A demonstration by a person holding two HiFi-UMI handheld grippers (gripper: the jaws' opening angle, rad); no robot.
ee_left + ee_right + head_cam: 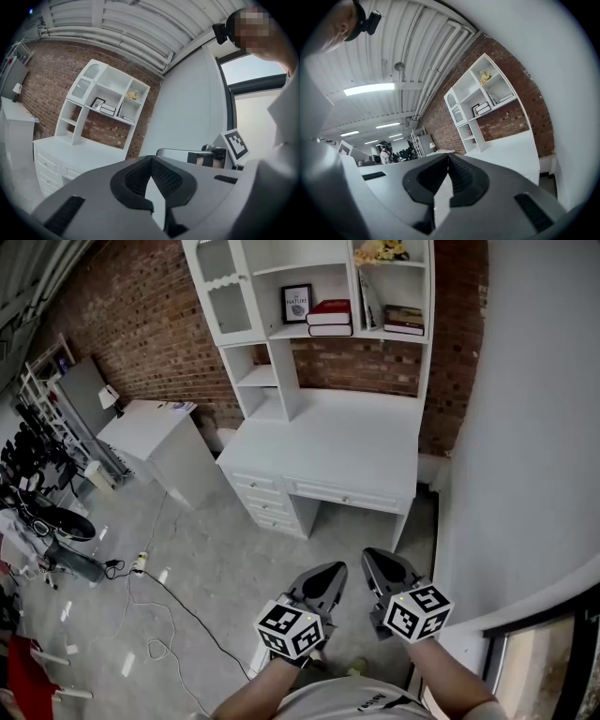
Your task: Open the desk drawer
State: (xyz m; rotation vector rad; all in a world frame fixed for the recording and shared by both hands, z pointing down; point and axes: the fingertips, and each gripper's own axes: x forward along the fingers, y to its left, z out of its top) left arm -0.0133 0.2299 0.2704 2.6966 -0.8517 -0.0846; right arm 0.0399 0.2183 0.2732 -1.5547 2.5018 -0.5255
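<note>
Red brick wall (141,315) is backing a white desk (328,442), with a tall shelf unit (281,381) standing along its rear edge and books (330,319) and a framed print (297,303) resting on the shelves.

Both tongs are hanging low by the person's body, well apart from the desk. The left gripper (328,576) is showing its jaws pressed together on nothing, and the right gripper (378,566) is likewise closed and empty.

The wide drawer (345,495) is sitting shut just under the desk's front edge. It is lying to the right of a stack of smaller drawers (265,504) below the front left corner. It is looking white, flat-fronted and flush with the frame, and its pull is too small to read.

As I judge it, the approach is coming first. Doing it well is calling for stepping closer and spreading one pair of jaws before reaching the pull. Then come closing squarely on it and drawing straight back and level, so the drawer is not jamming.
</note>
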